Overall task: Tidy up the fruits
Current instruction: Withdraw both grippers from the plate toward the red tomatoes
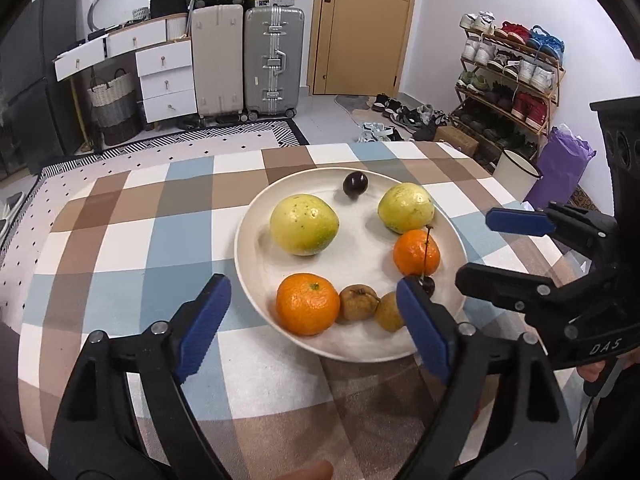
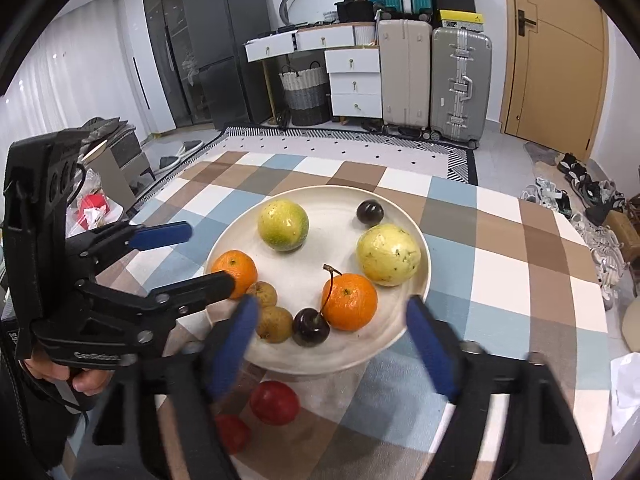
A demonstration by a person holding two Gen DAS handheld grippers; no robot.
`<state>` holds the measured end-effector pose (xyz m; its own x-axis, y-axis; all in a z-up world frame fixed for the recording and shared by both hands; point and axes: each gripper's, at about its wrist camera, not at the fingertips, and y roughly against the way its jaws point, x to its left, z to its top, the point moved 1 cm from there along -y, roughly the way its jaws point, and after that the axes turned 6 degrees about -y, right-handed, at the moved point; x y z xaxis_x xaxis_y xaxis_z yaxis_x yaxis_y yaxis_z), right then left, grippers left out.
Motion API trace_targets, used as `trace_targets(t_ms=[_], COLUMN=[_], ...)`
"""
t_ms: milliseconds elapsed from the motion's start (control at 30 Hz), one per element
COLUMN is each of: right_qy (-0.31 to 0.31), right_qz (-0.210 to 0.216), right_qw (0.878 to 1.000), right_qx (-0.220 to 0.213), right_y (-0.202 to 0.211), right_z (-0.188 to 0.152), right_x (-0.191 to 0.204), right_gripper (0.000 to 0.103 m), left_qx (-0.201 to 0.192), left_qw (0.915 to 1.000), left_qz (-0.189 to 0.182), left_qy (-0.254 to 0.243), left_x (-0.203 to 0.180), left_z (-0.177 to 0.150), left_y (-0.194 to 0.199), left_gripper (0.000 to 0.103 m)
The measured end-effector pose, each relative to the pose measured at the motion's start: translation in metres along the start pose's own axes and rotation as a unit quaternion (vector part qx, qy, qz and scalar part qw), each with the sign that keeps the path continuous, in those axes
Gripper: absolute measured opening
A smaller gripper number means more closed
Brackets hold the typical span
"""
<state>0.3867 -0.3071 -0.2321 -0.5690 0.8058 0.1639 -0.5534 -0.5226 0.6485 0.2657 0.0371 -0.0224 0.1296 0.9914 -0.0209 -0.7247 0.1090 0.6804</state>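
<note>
Two red fruits near the counter's near edge may roll off if either open, empty gripper — left gripper, right gripper — nudges them.

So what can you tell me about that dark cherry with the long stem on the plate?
The cherry is glossy, dark red, nearly black, and looks whole. Its long thin brown stem curves up to a small knob. It lies near the front rim of the cream plate, against an orange mandarin and right beside a small brownish fruit; contact there is unclear. The left wrist view shows it partly hidden behind a blue gripper pad. No gripper holds it.
</note>
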Motion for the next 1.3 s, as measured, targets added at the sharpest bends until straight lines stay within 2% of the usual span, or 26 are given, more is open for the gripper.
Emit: trace_targets(t_ms=[33,100,133,167,533,833,1300], right_qy=[-0.005,-0.014,-0.019,-0.023,-0.028,-0.02,-0.04], right_qz=[-0.001,0.003,0.004,0.005,-0.012,-0.003,-0.001], right_qw=[1.0,1.0,1.0,1.0,1.0,1.0,0.998], right_qx=[-0.004,-0.007,-0.01,-0.014,-0.006,-0.008,0.046], right_y=[0.003,0.008,0.012,0.015,0.029,0.035,-0.004], right_z=[-0.001,-0.004,-0.007,-0.011,-0.044,-0.058,-0.068], right_x=[-0.001,-0.002,-0.004,-0.005,-0.007,-0.001,0.006], right_gripper=[0.085,0.094,0.096,0.101,0.102,0.102,0.102], left_qx=[-0.001,-0.003,-0.004,-0.009,-0.023,-0.031,-0.006], left_qw=[1.0,1.0,1.0,0.9999,0.9996,0.9993,0.9998], left_qz=[0.001,0.004,0.006,0.009,0.015,0.011,0.017], left_qy=[0.0,0.0,0.001,0.002,-0.012,-0.021,-0.001], left_x=[0.0,-0.001,-0.001,-0.001,-0.019,-0.032,-0.026], left_z=[-0.001,-0.002,-0.003,-0.005,-0.03,-0.051,-0.066], left_y=[0.003,0.009,0.012,0.017,0.052,0.073,0.057], left_gripper=[0.085,0.092,0.1,0.102,0.102,0.102,0.102])
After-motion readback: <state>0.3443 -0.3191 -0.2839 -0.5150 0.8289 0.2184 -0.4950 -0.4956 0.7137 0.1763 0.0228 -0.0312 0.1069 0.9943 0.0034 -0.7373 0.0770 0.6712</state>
